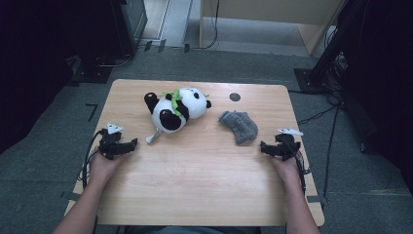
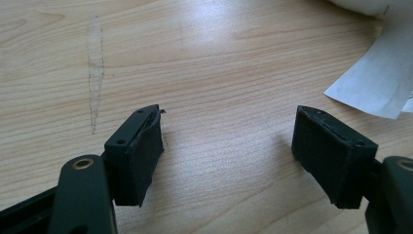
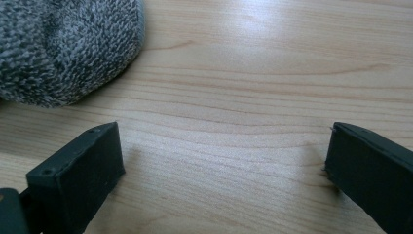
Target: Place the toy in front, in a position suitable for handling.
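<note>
A black-and-white panda plush (image 1: 176, 108) with a green scarf lies on its back at the far middle of the wooden table (image 1: 195, 170). Its white tag (image 1: 153, 137) trails toward me, and the tag (image 2: 375, 83) lies beyond the right jaw in the left gripper view. A grey knitted sock (image 1: 238, 126) lies crumpled right of the panda; the sock (image 3: 58, 48) fills the upper left of the right gripper view. My left gripper (image 1: 132, 143) rests on the table's left side, open, nothing between its pads. My right gripper (image 1: 263, 147) rests on the right side, open and empty, just short of the sock.
A dark round hole (image 1: 234, 96) sits in the tabletop near the far edge. A faint grey smear (image 2: 95, 73) marks the wood ahead of the left gripper. Beyond the table are dark equipment stands (image 1: 331, 48), cables on a grey floor and a wooden cabinet.
</note>
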Action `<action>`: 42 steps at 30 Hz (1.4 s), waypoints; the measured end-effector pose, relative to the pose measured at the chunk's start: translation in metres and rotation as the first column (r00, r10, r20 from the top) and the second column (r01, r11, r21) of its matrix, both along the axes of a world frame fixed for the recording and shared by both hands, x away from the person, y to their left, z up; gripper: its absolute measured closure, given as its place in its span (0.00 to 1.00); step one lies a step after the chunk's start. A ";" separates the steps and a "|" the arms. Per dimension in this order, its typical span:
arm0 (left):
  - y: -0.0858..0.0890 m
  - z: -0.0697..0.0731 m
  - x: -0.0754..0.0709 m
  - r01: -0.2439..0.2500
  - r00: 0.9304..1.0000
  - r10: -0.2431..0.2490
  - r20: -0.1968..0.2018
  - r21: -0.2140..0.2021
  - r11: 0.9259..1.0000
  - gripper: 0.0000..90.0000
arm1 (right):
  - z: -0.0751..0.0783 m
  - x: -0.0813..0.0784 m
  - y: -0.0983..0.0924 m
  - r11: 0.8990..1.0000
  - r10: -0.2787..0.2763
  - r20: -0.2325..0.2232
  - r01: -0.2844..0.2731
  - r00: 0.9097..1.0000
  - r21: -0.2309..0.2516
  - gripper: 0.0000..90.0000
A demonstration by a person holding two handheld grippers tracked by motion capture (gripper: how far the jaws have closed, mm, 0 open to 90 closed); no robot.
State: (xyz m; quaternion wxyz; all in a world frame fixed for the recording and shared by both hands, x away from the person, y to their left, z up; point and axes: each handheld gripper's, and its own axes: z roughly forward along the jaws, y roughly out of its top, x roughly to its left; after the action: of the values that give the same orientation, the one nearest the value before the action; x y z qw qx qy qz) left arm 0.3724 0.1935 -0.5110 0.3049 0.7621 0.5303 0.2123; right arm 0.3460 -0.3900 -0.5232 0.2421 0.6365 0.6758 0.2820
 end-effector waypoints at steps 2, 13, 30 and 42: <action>0.001 0.002 0.001 0.012 1.000 -0.012 -0.011 -0.019 1.000 0.29 | 0.002 0.001 0.000 1.000 -0.011 -0.021 0.011 1.000 -0.001 0.01; -0.001 0.018 0.007 0.069 0.998 -0.069 0.008 -0.052 0.996 0.30 | 0.013 0.000 -0.004 0.999 -0.028 -0.007 0.028 1.000 0.030 0.15; -0.011 0.040 0.024 0.139 0.990 -0.138 0.015 -0.108 0.984 0.34 | 0.037 0.002 0.012 0.994 0.097 0.094 -0.101 0.991 0.036 0.31; -0.028 0.073 0.049 0.216 0.976 -0.215 0.022 -0.119 0.969 0.38 | 0.027 0.010 0.020 0.983 0.182 0.042 -0.183 0.982 0.013 0.32</action>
State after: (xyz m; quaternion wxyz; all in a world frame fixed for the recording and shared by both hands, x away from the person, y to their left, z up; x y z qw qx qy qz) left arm 0.4214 0.1653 -0.4381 0.3739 0.7944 0.4550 0.1487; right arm 0.3559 -0.3701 -0.4958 0.2235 0.5682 0.7238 0.3216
